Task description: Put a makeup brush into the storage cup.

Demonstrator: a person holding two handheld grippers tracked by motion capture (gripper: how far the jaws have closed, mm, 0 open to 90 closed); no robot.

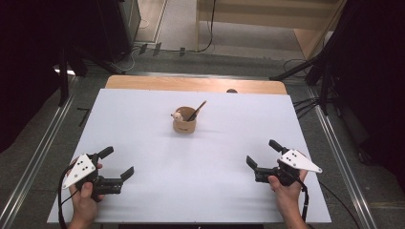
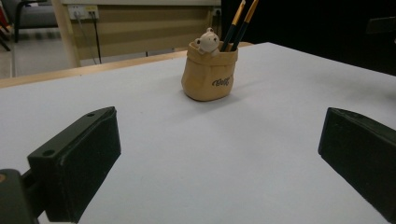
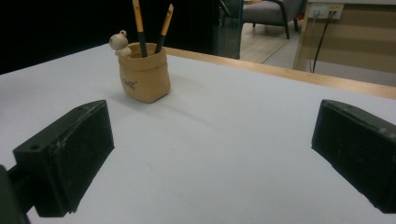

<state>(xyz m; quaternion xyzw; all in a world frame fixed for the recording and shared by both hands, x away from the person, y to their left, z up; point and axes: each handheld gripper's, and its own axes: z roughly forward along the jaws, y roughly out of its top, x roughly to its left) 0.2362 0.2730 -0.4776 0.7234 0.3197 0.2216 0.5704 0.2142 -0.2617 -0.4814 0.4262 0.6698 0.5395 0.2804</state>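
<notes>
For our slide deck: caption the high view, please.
Two open hand-held grippers, left and right, flank a tan pen holder on the white table.

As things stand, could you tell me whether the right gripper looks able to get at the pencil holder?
Probably yes: the right gripper is open, and bare white table lies between it and the pencil holder, which stands apart from both grippers.

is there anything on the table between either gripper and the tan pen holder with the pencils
Nothing visible. Bare white table top lies between the left gripper, the right gripper and the tan sack-shaped pen holder with its two pencils and small bear figure. Both grippers are open, well short of it.
</notes>
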